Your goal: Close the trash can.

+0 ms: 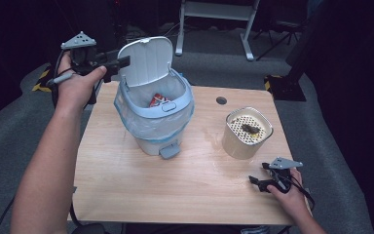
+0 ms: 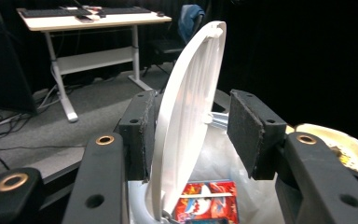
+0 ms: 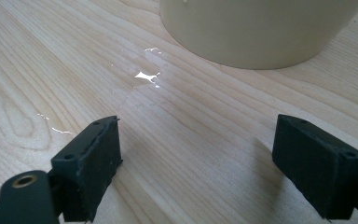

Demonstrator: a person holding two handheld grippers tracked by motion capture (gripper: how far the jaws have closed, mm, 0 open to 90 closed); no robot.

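Observation:
A small pale blue pedal bin with a plastic liner stands on the wooden table, its white lid raised upright. A red wrapper lies inside. My left gripper is at the lid's far left edge. In the left gripper view the lid stands edge-on between the jaws of my left gripper: the left pad is against it and the right pad is a gap away. The wrapper shows below. My right gripper rests open on the table near the front right, nothing between its jaws.
A cream round container with a perforated insert and dark scraps stands right of the bin, just beyond my right gripper. Small wet spots glisten on the wood. A desk frame stands on the floor behind the table.

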